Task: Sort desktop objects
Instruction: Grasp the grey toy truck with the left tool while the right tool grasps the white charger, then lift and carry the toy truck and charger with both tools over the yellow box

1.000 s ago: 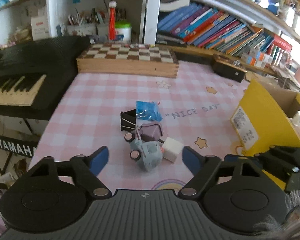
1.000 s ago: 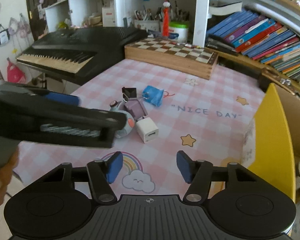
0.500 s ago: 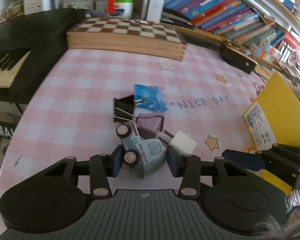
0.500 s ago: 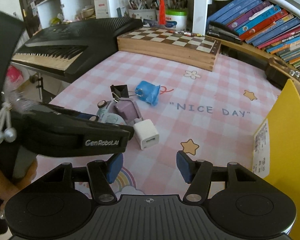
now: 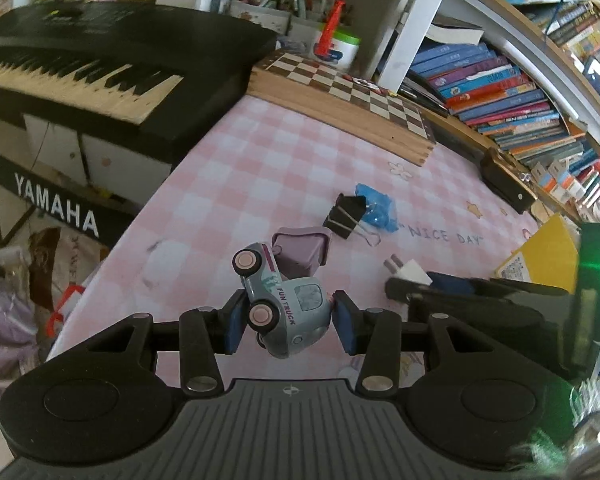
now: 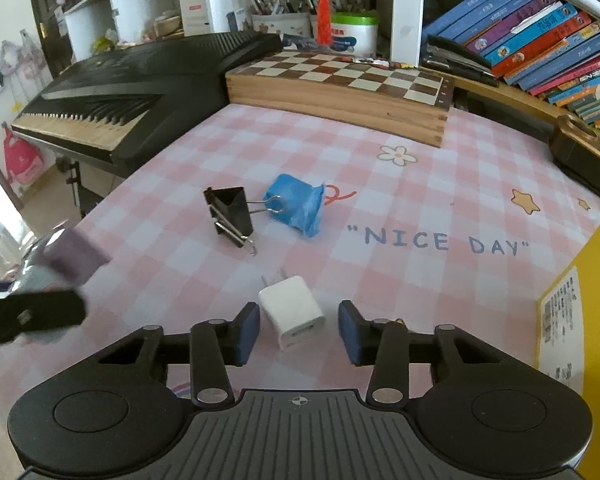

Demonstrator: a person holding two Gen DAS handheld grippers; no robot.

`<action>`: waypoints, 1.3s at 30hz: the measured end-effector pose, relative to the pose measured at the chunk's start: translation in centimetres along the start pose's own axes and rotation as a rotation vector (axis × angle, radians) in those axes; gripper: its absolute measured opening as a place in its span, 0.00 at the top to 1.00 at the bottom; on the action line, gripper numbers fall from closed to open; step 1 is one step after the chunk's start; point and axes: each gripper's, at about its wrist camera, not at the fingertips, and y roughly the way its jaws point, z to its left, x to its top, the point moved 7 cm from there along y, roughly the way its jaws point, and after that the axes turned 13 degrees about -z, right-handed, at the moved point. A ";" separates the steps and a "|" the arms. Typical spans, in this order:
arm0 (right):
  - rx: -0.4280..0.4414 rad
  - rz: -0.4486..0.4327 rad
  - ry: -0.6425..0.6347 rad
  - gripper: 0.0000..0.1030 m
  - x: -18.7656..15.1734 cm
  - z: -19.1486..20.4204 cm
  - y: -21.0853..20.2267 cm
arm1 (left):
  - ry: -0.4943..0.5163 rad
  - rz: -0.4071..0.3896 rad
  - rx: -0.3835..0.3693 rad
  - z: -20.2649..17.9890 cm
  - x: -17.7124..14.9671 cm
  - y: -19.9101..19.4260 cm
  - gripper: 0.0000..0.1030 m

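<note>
— What lies on the pink checked table (image 6: 440, 184)?
— Mid-frame: blue packet (image 6: 296, 208), black binder clip (image 6: 230, 216).
— The grippers?
— Left gripper (image 5: 286, 326): jaws clamp the toy truck (image 5: 284, 312) (purple box behind). Right gripper (image 6: 298, 332): jaws closing around the white charger (image 6: 292, 312), low centre, pads not touching.

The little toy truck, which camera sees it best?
The left wrist view: the toy truck sits sharp and close between the left gripper's pads, lettering readable. The right wrist view shows only a grey blur of it at the left edge.
</note>
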 end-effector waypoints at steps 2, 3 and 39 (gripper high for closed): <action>0.007 -0.009 -0.027 0.75 0.1 0.2 0.1 | -0.012 -0.001 -0.006 -0.3 -0.2 -0.2 0.59; 0.016 -0.011 -0.037 0.75 0.0 0.3 0.0 | -0.013 -0.003 -0.011 -0.5 -0.2 -0.3 0.59; -0.013 -0.150 0.081 0.75 -0.6 1.2 -17.0 | 0.056 -0.111 -0.273 -5.0 -0.6 -10.5 0.59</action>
